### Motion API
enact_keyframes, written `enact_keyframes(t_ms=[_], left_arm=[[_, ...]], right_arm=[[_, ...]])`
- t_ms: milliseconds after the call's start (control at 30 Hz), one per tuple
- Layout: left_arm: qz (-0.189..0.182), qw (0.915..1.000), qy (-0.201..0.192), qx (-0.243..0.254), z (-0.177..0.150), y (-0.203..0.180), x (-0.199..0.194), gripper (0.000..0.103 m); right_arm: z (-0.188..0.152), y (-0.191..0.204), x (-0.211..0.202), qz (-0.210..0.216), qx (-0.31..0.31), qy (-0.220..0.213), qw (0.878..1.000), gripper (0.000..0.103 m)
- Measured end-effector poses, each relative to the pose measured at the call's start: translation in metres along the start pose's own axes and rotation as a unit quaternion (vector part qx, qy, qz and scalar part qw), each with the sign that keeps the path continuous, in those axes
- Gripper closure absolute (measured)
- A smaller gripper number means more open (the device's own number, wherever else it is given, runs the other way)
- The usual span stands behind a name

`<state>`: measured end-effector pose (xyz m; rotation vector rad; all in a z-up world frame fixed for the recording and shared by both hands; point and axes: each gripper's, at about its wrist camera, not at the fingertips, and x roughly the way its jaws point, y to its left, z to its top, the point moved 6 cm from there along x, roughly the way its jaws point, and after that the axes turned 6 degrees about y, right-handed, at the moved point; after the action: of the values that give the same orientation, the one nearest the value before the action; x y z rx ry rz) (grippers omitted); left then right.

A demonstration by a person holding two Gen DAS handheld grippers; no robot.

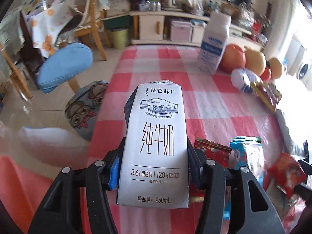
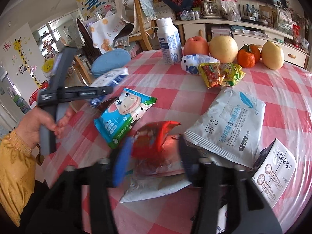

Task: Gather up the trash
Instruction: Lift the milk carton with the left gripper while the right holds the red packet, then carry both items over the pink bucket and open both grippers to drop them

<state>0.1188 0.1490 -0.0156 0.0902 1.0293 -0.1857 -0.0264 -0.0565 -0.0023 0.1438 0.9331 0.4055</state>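
Left wrist view showed the left claw clamped on a Telunsu milk carton, lifted off the table for disposal; right claw gaped over a red wrapper.

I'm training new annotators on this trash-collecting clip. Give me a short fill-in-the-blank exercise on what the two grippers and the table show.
The left gripper is shut on a ____ carton.
The right gripper has its jaws open around a crumpled ____ wrapper.
The tablecloth is checked white and ____.
The milk bottle stands ____.

Missing words: milk; red; pink; upright
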Motion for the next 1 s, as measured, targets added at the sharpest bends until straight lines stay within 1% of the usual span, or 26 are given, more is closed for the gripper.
enact_keyframes(t_ms=[33, 67, 133, 200, 233, 300, 333, 433, 500, 533, 567, 633, 733, 967, 1000], left_arm=[[0.001, 1.0, -0.005, -0.007, 0.0, 0.003, -0.005, 0.047], [0.002, 0.9998, -0.011, -0.016, -0.003, 0.005, -0.012, 0.047], [0.008, 0.9993, -0.022, -0.028, -0.007, 0.007, -0.025, 0.047], [0.015, 0.9986, -0.032, -0.039, -0.011, 0.009, -0.037, 0.047], [0.019, 0.9981, -0.038, -0.045, -0.016, 0.011, -0.045, 0.047], [0.022, 0.9965, -0.047, -0.065, -0.028, 0.013, -0.061, 0.047], [0.023, 0.9957, -0.051, -0.074, -0.033, 0.014, -0.066, 0.047], [0.013, 0.9932, -0.06, -0.099, -0.048, 0.015, -0.081, 0.047], [0.009, 0.9919, -0.066, -0.109, -0.055, 0.015, -0.088, 0.047], [0.007, 0.9911, -0.068, -0.114, -0.058, 0.016, -0.09, 0.047], [0.003, 0.9903, -0.07, -0.12, -0.06, 0.017, -0.091, 0.047], [-0.001, 0.9894, -0.075, -0.124, -0.062, 0.019, -0.094, 0.047], [-0.008, 0.9876, -0.087, -0.13, -0.061, 0.022, -0.099, 0.047], [-0.022, 0.9839, -0.098, -0.148, -0.059, 0.032, -0.105, 0.047], [-0.023, 0.9834, -0.099, -0.15, -0.059, 0.033, -0.106, 0.047]], right_arm=[[0.001, 0.001, 0.0, -0.002, -0.003, -0.002, 1.0, 0.039], [0.002, 0.004, 0.002, -0.008, -0.009, -0.003, 1.0, 0.033], [0.006, 0.01, 0.004, -0.016, -0.023, -0.003, 1.0, 0.026], [0.009, 0.017, 0.006, -0.027, -0.042, -0.007, 0.999, 0.025], [0.011, 0.02, 0.007, -0.038, -0.053, -0.009, 0.998, 0.023], [0.015, 0.023, 0.013, -0.058, -0.068, -0.005, 0.996, 0.021], [0.016, 0.023, 0.018, -0.062, -0.07, 0.001, 0.996, 0.021], [0.019, 0.023, 0.03, -0.054, -0.066, 0.017, 0.996, 0.022], [0.019, 0.023, 0.038, -0.074, -0.075, 0.028, 0.994, 0.03], [0.018, 0.022, 0.041, -0.082, -0.077, 0.033, 0.993, 0.041], [0.016, 0.019, 0.045, -0.089, -0.075, 0.04, 0.992, 0.049], [0.014, 0.015, 0.047, -0.094, -0.07, 0.041, 0.992, 0.049], [0.013, 0.008, 0.045, -0.099, -0.061, 0.029, 0.993, 0.05], [0.019, 0.002, 0.027, -0.122, -0.045, 0.004, 0.991, 0.051], [0.022, 0.003, 0.021, -0.124, -0.043, -0.002, 0.991, 0.06]])
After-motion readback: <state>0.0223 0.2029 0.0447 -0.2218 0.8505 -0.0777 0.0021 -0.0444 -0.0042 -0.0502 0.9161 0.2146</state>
